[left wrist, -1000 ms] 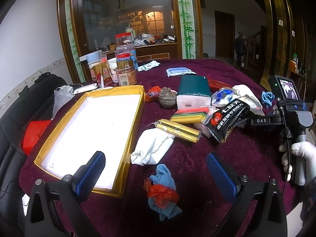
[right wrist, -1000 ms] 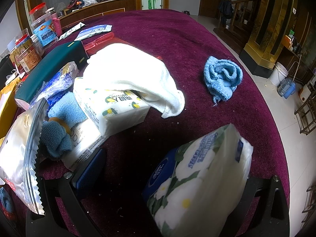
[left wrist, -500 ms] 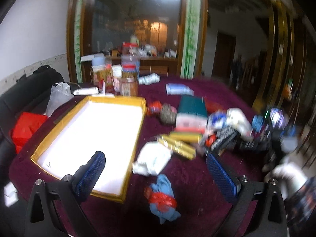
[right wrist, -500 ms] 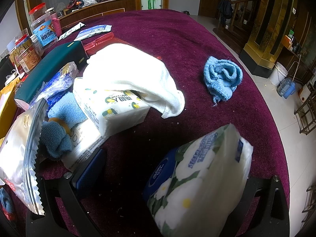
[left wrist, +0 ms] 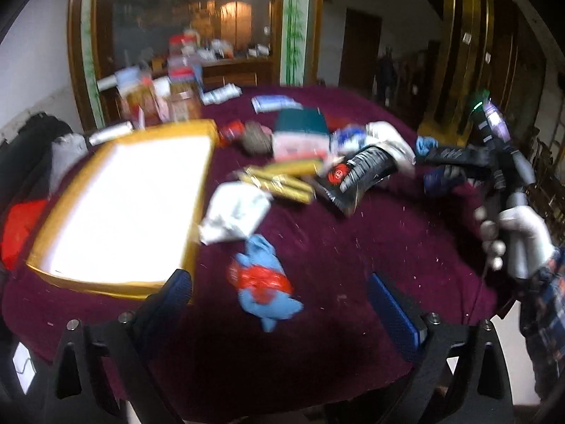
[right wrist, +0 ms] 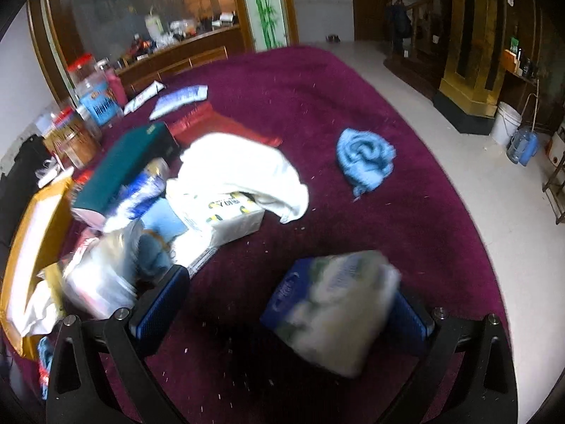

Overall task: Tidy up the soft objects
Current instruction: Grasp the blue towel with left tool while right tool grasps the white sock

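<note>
My left gripper point(left wrist: 282, 300) hangs open over the front of the maroon table, with nothing between its fingers. Just beyond it lies a blue cloth wrapped in red point(left wrist: 265, 282), then a white cloth point(left wrist: 235, 212). To their left is a yellow-rimmed tray point(left wrist: 201, 190) with a white floor. A gloved hand point(left wrist: 522, 233) holds my right gripper at the far right. In the right wrist view the right gripper point(right wrist: 282, 311) is open wide. A blue-and-white tissue pack point(right wrist: 335, 311) rests against its right finger point(right wrist: 409, 314). The left finger stands apart from the pack.
A white towel point(right wrist: 240, 169) drapes a tissue box point(right wrist: 229, 215). A blue towel point(right wrist: 365, 160) lies alone toward the table's right edge. A green box point(right wrist: 123, 169), a black snack bag point(left wrist: 360, 173), yellow packs point(left wrist: 279, 183) and jars point(right wrist: 95, 99) crowd the middle and back.
Both views are now blurred by motion. The left gripper has drawn back from the table. The right gripper has risen and tilted, so the tissue pack looks smaller between its fingers.
</note>
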